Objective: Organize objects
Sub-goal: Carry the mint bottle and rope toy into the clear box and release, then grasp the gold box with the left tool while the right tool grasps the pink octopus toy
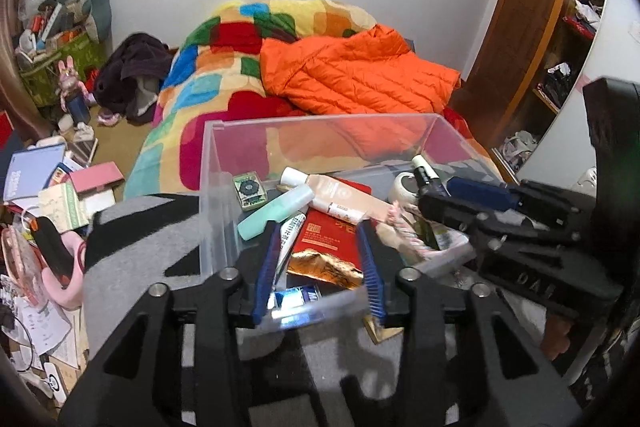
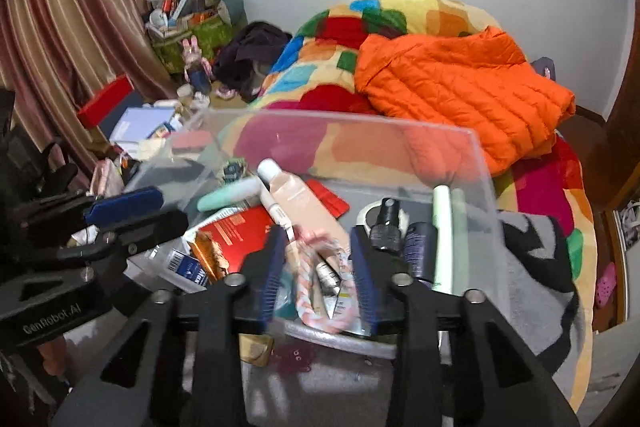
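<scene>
Messy bedroom, clear bin lower centre; left tongs and right tongs both open, empty, mid-sorting; next, pick another item.

Left hand-held gripper and right hand-held gripper both tilt downward, jaws parted

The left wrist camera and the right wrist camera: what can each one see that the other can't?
Only the left wrist view shows the wooden shelves and the brown door beside them.

Only the right wrist view shows the striped curtain, the pink clog on the floor, and the pale green tube standing against the box wall.

Both show the clear plastic box full of bottles, the red booklet, the orange jacket on the colourful blanket, and each other's tool.
</scene>
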Motion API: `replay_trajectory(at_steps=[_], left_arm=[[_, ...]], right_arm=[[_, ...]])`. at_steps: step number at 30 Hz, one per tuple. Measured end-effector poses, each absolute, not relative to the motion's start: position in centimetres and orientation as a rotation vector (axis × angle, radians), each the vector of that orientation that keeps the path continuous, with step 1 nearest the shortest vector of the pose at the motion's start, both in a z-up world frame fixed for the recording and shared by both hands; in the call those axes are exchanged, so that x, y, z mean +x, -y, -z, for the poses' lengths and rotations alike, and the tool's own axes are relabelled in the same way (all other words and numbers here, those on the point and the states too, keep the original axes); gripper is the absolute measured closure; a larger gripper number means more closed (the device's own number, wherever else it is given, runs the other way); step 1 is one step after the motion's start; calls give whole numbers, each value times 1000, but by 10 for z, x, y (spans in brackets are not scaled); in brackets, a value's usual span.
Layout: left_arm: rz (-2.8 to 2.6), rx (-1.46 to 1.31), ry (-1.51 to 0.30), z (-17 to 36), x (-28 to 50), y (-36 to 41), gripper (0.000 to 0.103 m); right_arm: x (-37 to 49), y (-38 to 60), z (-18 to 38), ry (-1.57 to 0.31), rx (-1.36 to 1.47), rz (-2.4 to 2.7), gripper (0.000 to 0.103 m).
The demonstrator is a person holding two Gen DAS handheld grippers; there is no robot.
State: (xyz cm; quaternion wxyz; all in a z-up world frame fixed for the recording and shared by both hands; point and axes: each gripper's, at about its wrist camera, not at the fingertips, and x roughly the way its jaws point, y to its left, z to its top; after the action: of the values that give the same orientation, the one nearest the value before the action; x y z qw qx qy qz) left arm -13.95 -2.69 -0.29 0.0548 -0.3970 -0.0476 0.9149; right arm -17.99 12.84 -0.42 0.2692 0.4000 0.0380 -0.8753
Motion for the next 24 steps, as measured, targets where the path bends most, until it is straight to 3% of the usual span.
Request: replay_trajectory(at_steps=[2,8,24], left_arm=[[-2788,-1180,135,-2,-130,24,51],[-2780,-1151,143,-6,-106,18,43],[-2604,-1415,64,58,-108,-29,40]], right_arm=[[-176,-134,-3,-91,1059,2366,65],[-157,-155,-23,-50,1004,2392,59],[-116,-187,8,-88,1089,2390,59]])
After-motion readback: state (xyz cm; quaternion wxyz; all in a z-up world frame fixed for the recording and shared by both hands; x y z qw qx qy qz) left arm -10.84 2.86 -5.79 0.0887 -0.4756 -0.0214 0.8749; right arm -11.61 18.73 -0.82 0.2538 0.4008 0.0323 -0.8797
